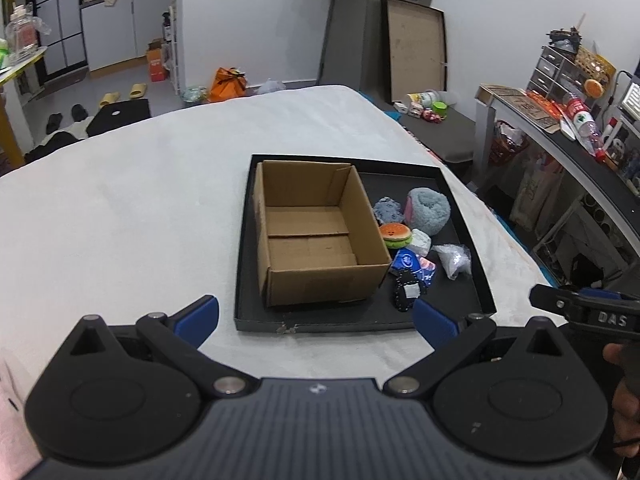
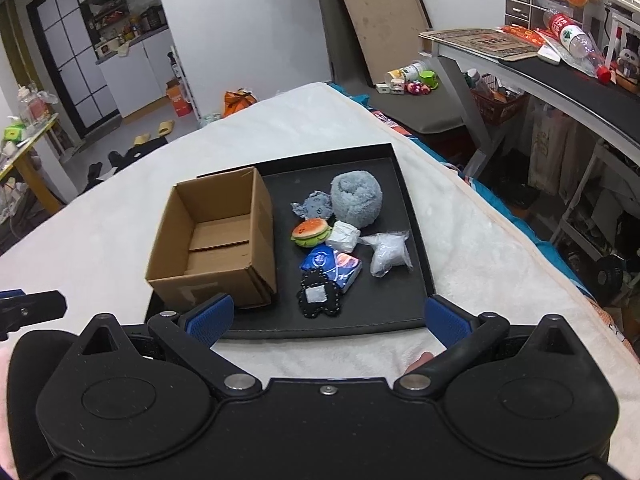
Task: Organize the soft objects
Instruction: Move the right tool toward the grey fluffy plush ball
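Left gripper point(image 1: 316, 322): jaws spread wide, nothing between the blue fingers point(image 1: 198, 318); it hangs above the near edge of the tray, over the white cover.
Right gripper point(image 2: 328, 322): also wide open and holding nothing; its blue fingers point(image 2: 212, 316) frame the near rim of the tray, just in front of the soft things.
Tray point(image 2: 416, 240): black, shallow, with a raised rim, lying flat on the white cover point(image 1: 120, 220); it holds the box on its left side and all the soft things on its right.
Box point(image 1: 320, 280): brown cardboard, open at the top, flaps folded down inside; only its bare bottom shows, nothing in it.
Black felt piece point(image 2: 320, 298): nearest the grippers, with white stitching round the edge and a pale patch in the middle, lying flat beside the box's near corner.
Blue tissue packs point(image 2: 332, 266): just behind the felt piece, partly under it.
Clear plastic bag point(image 2: 386, 254): crumpled, to the right of the tissue packs, apart from the tray's right rim.
Burger toy point(image 2: 310, 232): plush, orange bun and green layer, close to the box's right wall.
White packet point(image 2: 344, 236): touching the burger toy on its right.
Grey-blue cloth point(image 2: 316, 206): small, crumpled, behind the burger toy.
Fluffy grey ball point(image 2: 356, 198): largest soft thing, farthest back on the tray; pink shows on one side in the left wrist view.
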Motion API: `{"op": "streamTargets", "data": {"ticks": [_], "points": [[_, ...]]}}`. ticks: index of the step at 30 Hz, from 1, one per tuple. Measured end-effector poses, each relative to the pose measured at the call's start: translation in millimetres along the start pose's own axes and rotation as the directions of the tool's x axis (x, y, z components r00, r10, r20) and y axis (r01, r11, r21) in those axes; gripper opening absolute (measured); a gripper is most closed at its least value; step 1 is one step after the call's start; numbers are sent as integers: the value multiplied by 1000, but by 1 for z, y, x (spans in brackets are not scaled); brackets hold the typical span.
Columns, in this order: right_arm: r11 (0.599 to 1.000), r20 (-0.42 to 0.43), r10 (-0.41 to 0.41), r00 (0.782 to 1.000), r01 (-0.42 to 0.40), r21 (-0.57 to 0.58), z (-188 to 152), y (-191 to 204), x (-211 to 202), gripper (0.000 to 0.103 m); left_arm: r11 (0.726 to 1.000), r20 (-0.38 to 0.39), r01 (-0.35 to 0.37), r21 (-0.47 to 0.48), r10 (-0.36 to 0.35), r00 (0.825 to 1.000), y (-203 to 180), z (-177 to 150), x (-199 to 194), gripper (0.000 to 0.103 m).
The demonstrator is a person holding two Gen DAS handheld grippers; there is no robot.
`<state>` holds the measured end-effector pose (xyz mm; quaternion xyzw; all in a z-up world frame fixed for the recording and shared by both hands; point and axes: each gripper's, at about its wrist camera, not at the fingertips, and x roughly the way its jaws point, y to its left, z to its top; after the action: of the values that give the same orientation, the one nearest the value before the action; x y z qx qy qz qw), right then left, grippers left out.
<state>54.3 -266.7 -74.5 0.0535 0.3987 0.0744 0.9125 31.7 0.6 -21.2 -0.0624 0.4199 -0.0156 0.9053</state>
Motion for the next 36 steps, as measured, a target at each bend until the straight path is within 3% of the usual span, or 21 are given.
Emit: {"op": "streamTargets", "data": {"ticks": [13,26,36], "points": [[1000,-23,19,1000,-19,6,9,-1,29,103,998,-34,-46,-35,44,998,11,12,35,102],[1000,13,25,1000,-25,7,30,-14,61,103,993,-52,-99,-71,96,994,15,24,69,102],[999,-28,36,999,-36,2,47,-22,98,103,988,-74,-132,-83,126,989,18,31,106,100]]}}
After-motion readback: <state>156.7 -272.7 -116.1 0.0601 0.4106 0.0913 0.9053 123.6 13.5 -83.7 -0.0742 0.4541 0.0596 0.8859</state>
